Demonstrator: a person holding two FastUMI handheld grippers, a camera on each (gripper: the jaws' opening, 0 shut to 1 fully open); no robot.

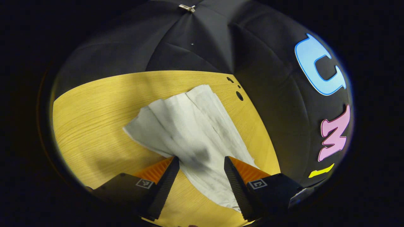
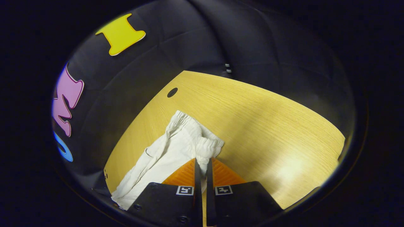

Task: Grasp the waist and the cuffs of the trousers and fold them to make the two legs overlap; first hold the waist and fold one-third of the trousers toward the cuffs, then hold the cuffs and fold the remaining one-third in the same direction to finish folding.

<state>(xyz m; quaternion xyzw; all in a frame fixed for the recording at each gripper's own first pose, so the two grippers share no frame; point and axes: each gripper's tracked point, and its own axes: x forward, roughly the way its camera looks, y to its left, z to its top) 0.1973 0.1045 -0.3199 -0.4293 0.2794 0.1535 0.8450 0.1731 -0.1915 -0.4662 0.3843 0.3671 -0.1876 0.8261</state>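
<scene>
White trousers (image 1: 192,126) lie on the yellow wooden table (image 1: 94,126), legs stretching away in the left gripper view with the cuffs at the far end. My left gripper (image 1: 202,160) is open, its fingers straddling the cloth just above it, with nothing held. In the right gripper view the elastic waist (image 2: 202,142) of the trousers (image 2: 164,157) is bunched up. My right gripper (image 2: 202,164) is shut on the waistband's near corner, which is pinched between the two fingers.
The table (image 2: 268,126) has round holes near its far edge (image 1: 239,95) (image 2: 172,92). Black booth cloth surrounds the table on all sides. Bare wood spreads to the left of the trousers in the left gripper view and to the right in the right gripper view.
</scene>
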